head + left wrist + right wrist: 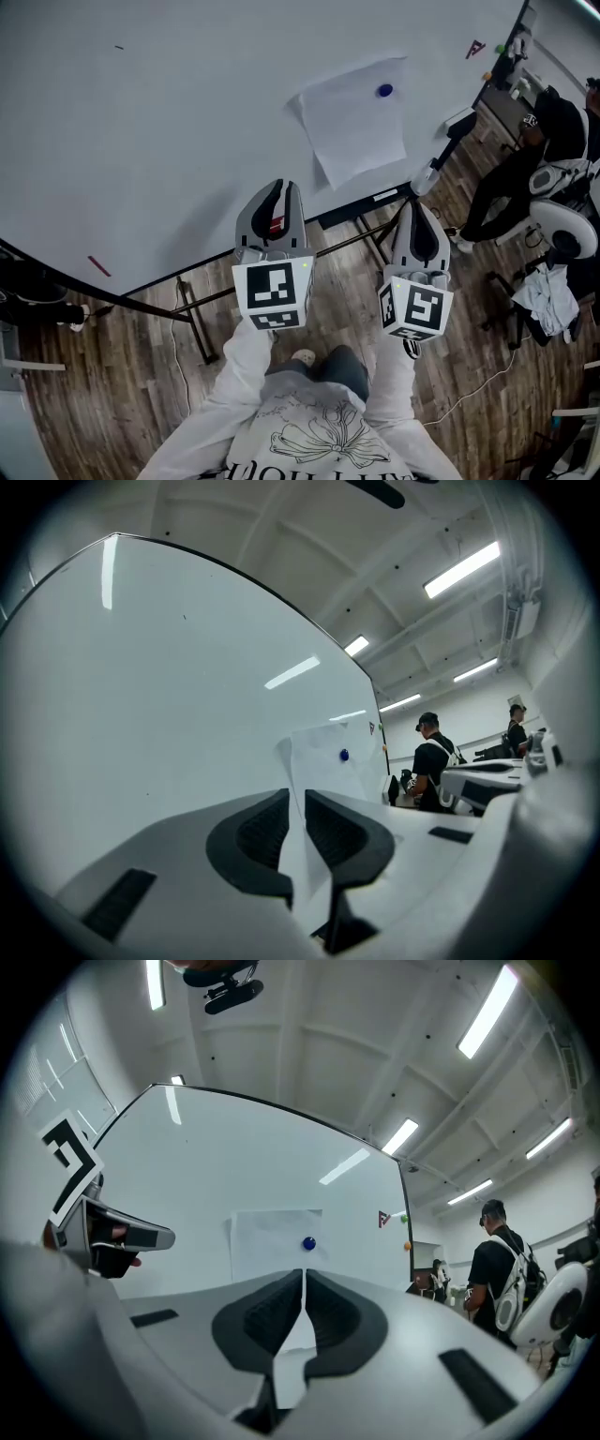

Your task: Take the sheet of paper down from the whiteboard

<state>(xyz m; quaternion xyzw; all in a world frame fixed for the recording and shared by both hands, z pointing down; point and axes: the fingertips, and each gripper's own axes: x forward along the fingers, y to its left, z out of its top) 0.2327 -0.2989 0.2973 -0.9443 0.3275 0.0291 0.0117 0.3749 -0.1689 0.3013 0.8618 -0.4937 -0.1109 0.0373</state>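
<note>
Approach step: the paper (pixel 354 117) is hanging on the whiteboard (pixel 141 122) under a magnet (pixel 384 91). The left gripper (pixel 278 189) is standing slightly apart and the right gripper (pixel 416 210) closed, both empty. Next move likely calls for reaching the magnet.

No word can be read clearly. A line of letters on the person's white shirt (pixel 309 441), at 6 o'clock in the head view, is cut off by the edge. The left cube (pixel 273 293) and right cube (pixel 415 311) carry black square code markers. A small red triangular sign (pixel 475 48) sits on the whiteboard (pixel 141 141) at 1 o'clock.
</note>
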